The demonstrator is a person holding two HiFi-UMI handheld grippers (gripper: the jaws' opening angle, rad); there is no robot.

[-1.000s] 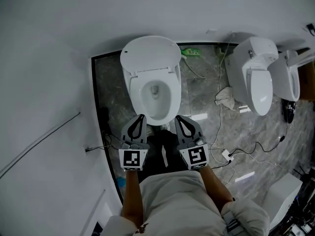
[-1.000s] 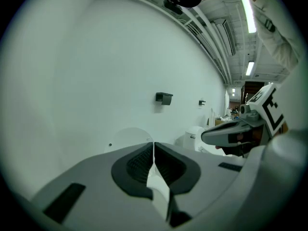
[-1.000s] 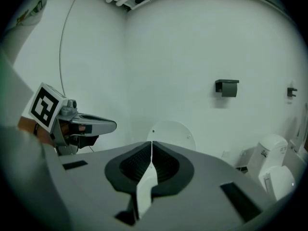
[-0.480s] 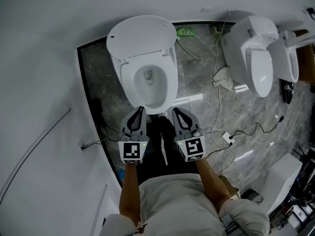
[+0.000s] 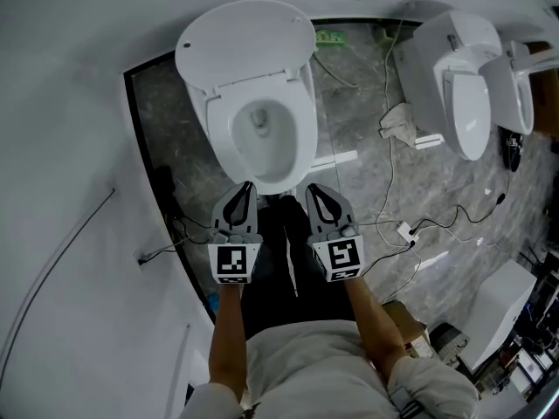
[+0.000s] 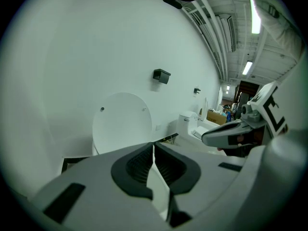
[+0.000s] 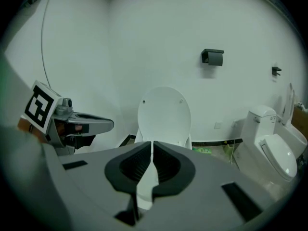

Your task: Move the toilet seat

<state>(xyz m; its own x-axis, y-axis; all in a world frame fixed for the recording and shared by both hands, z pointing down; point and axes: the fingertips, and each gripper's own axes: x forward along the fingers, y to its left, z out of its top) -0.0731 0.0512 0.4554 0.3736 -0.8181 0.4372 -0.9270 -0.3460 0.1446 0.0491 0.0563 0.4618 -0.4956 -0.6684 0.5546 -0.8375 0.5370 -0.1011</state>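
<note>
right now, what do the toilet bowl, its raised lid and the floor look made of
Toilet bowl: likely glazed ceramic, white and glossy. Raised lid: probably moulded plastic, thin, smooth, matte white. Floor: polished grey stone or stone-look tile, veined, reflecting lights.

Both hand-held grippers have sunk toward the toilet (image 5: 301,151), and the head view has dropped with them. The bowl now fills more of that view and sits higher and further left, and its raised lid (image 5: 244,46) nearly reaches the top edge. The tips of the left hand-held gripper (image 5: 246,187) and the right hand-held gripper (image 5: 312,188) now lie level with the bowl's front rim, one on each side, and the two stand slightly closer together. The second toilet (image 5: 454,77) has slid toward the upper right corner. A brown box (image 5: 403,319) has come into sight beside the right forearm.
</note>
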